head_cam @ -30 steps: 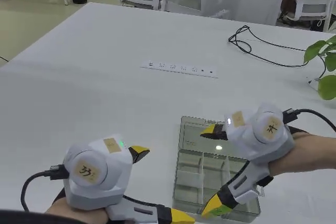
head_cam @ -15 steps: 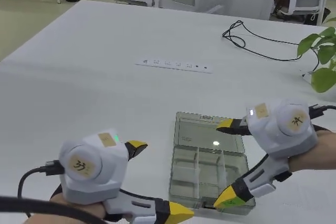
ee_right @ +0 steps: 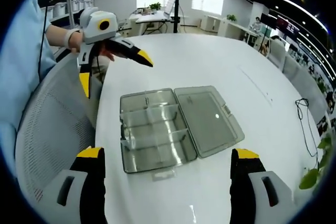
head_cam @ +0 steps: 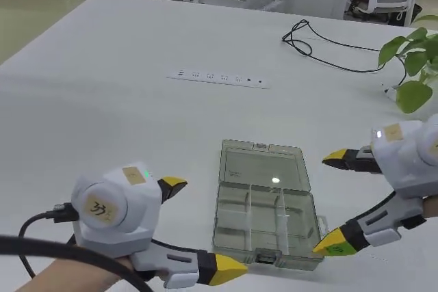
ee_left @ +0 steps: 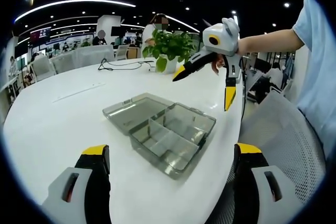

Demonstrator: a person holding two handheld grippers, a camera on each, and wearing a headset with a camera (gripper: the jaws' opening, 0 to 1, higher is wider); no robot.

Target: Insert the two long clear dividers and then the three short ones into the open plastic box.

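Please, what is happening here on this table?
A person holds a claw in each hand above a white table. Between them lies a clear plastic box, its lid laid open and flat. Clear dividers stand inside and split it into compartments. The left claw and the right claw are both open and empty, one at each side of the box.

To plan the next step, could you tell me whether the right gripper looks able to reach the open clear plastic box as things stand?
Probably yes: the right gripper, jaws open, is just beside the open clear plastic box, with nothing between them.
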